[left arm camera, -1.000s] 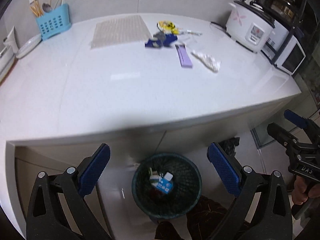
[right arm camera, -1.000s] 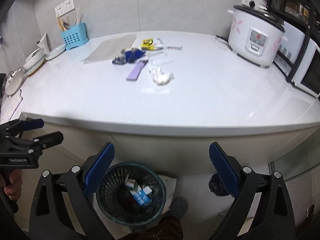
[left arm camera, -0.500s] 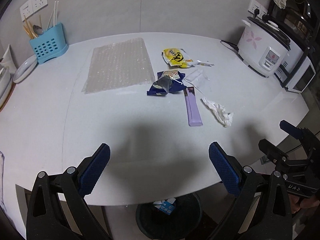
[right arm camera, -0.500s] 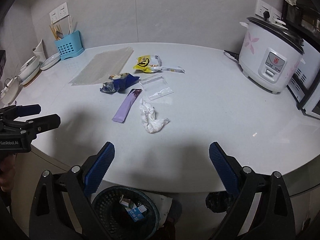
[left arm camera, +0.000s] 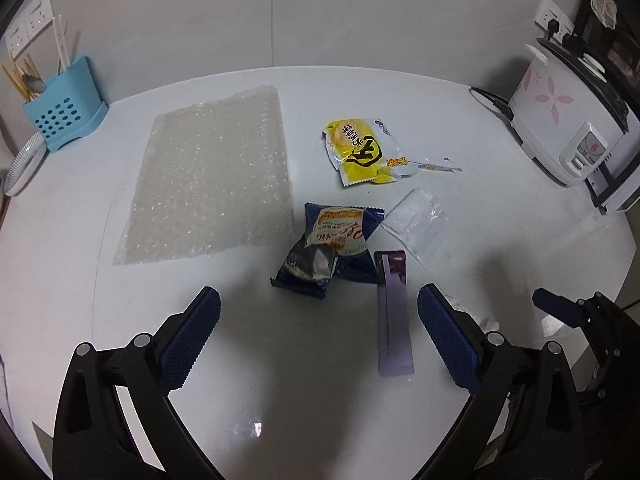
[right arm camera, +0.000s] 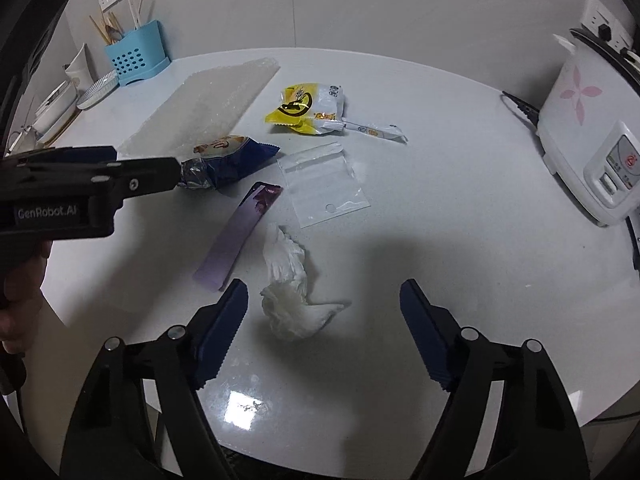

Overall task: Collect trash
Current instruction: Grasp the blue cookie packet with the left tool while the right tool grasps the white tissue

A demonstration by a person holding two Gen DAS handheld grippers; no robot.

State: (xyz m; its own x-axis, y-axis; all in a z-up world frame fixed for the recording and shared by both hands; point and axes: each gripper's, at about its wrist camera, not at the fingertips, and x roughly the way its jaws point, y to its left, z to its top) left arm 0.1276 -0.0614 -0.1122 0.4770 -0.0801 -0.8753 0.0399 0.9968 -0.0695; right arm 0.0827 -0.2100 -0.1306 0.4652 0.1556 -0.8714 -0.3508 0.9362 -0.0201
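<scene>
Crumpled white tissue (right arm camera: 294,292) lies on the white counter (right arm camera: 440,200) just ahead of my right gripper (right arm camera: 322,312), roughly between the two blue pads but nearer the left pad (right arm camera: 224,320); no contact, nothing clamped. R jaws have just been closing in, yet there's a clear gap both sides of the tissue. Purple strip wrapper (right arm camera: 240,236) sits just left of the tissue, slanting away from me; in the left wrist view it (left arm camera: 394,316) runs lengthwise close inside my left gripper's right pad (left arm camera: 448,340). My left gripper (left arm camera: 318,332) hangs wide apart over bare counter, holding nothing; dark blue snack bag (left arm camera: 332,248) lies just beyond its tips, touching the top of the purple strip. Clear zip bag (right arm camera: 322,184) beyond the tissue, flat. Yellow wrapper (right arm camera: 306,108) further back w/ a thin sachet (right arm camera: 376,130) beside it. Bubble wrap sheet (left arm camera: 212,176) to the left. Blue utensil caddy (right arm camera: 136,58) at the back-left wall, rice cooker (right arm camera: 588,128) far right.
</scene>
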